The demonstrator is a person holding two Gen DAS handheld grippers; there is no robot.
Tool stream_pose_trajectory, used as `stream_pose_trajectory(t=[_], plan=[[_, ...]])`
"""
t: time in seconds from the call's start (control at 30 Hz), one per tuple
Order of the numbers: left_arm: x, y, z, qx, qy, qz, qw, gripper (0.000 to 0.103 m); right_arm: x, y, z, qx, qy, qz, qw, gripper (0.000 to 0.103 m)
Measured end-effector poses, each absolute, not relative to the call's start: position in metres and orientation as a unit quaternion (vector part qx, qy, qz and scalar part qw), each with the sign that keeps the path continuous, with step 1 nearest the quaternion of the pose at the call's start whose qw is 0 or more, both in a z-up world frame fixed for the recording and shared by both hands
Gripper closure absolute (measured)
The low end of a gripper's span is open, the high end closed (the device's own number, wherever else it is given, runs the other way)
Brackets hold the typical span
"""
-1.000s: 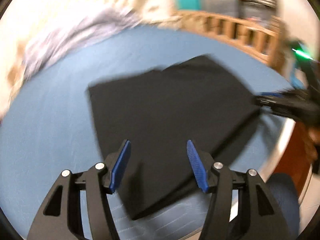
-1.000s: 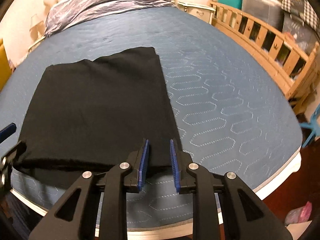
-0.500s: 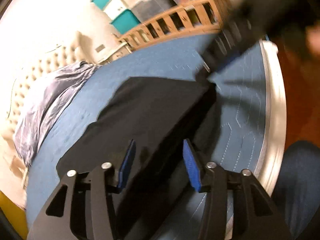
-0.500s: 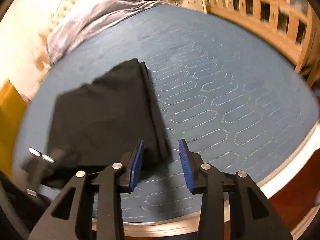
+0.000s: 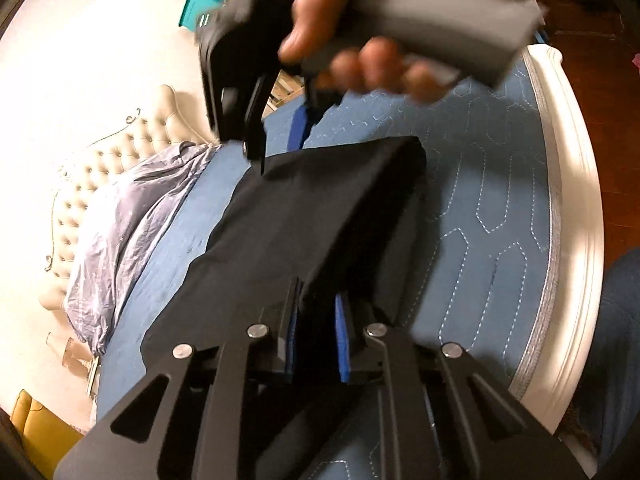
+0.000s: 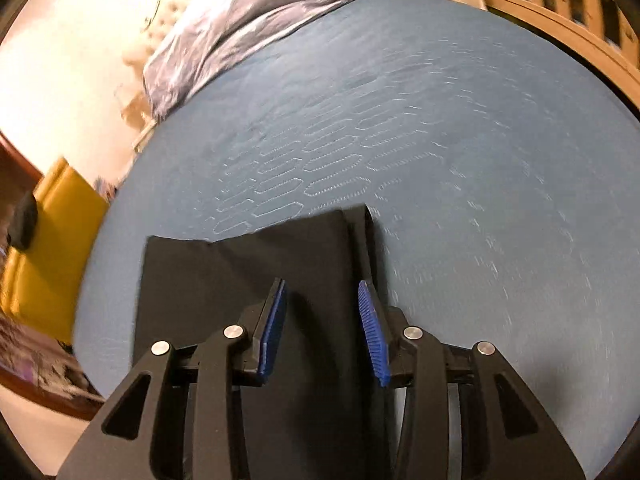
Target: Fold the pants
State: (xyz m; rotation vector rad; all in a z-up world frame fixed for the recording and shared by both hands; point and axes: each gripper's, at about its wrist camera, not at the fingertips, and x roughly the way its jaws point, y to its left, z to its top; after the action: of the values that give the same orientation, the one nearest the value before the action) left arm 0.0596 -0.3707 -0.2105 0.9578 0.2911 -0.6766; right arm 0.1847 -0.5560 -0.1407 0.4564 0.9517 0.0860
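My left hand-held gripper [image 5: 316, 332] pinches the pants [image 5: 304, 216] edge; my right hand-held gripper [image 6: 324, 324] hangs spread above them, pants running toward 12 o'clock.

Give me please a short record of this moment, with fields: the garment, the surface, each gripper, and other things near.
garment: black pants, folded into a flat stack, one edge lifted
surface: blue quilted mattress
left gripper: fingers closed on the near edge of the pants
right gripper: fingers apart, above the pants, holding nothing
hand: grips the grey handle of the right gripper, seen in the left wrist view
other things: crumpled grey-lilac blanket at the tufted headboard; wooden rail beside the bed
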Motion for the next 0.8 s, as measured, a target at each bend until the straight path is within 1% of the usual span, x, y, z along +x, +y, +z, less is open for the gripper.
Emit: stream_pose_trajectory(t=[0.07, 0.1, 0.13, 0.2, 0.23, 0.27, 0.3, 0.33, 0.37, 0.43, 0.57, 0.8], plan=[[0.058, -0.371, -0.211, 0.448, 0.135, -0.314, 0.826, 0.088, 0.193, -0.553, -0.142, 0.208, 0.453, 0.039, 0.866, 0.071], [0.057, -0.371, -0.21, 0.445, 0.135, -0.311, 0.829, 0.089, 0.195, -0.551, -0.142, 0.201, 0.452, 0.035, 0.868, 0.083], [0.052, -0.371, -0.21, 0.444, 0.133, -0.309, 0.831, 0.088, 0.195, -0.549, -0.141, 0.194, 0.45, 0.033, 0.871, 0.087], [0.05, -0.374, -0.206, 0.439, 0.117, -0.306, 0.837, 0.079, 0.195, -0.538, -0.136, 0.154, 0.45, 0.026, 0.879, 0.092], [0.046, -0.378, -0.205, 0.442, 0.099, -0.303, 0.838, 0.066, 0.193, -0.535, -0.136, 0.138, 0.451, 0.024, 0.881, 0.092], [0.043, -0.381, -0.205, 0.448, 0.087, -0.298, 0.838, 0.062, 0.194, -0.531, -0.134, 0.12, 0.453, 0.021, 0.883, 0.093], [0.041, -0.387, -0.207, 0.455, 0.077, -0.301, 0.834, 0.062, 0.195, -0.527, -0.133, 0.106, 0.454, 0.019, 0.884, 0.094], [0.042, -0.393, -0.209, 0.457, 0.083, -0.308, 0.83, 0.069, 0.196, -0.525, -0.131, 0.096, 0.455, 0.018, 0.885, 0.094], [0.044, -0.397, -0.21, 0.455, 0.089, -0.31, 0.83, 0.084, 0.197, -0.526, -0.132, 0.092, 0.454, 0.018, 0.886, 0.094], [0.049, -0.403, -0.212, 0.448, 0.102, -0.308, 0.833, 0.09, 0.197, -0.524, -0.129, 0.077, 0.451, 0.017, 0.889, 0.094], [0.052, -0.403, -0.206, 0.417, 0.113, -0.316, 0.844, 0.094, 0.195, -0.527, -0.127, 0.065, 0.447, 0.016, 0.892, 0.095], [0.054, -0.404, -0.215, 0.42, 0.11, -0.322, 0.841, 0.094, 0.199, -0.529, -0.136, 0.056, 0.449, 0.016, 0.892, 0.095]])
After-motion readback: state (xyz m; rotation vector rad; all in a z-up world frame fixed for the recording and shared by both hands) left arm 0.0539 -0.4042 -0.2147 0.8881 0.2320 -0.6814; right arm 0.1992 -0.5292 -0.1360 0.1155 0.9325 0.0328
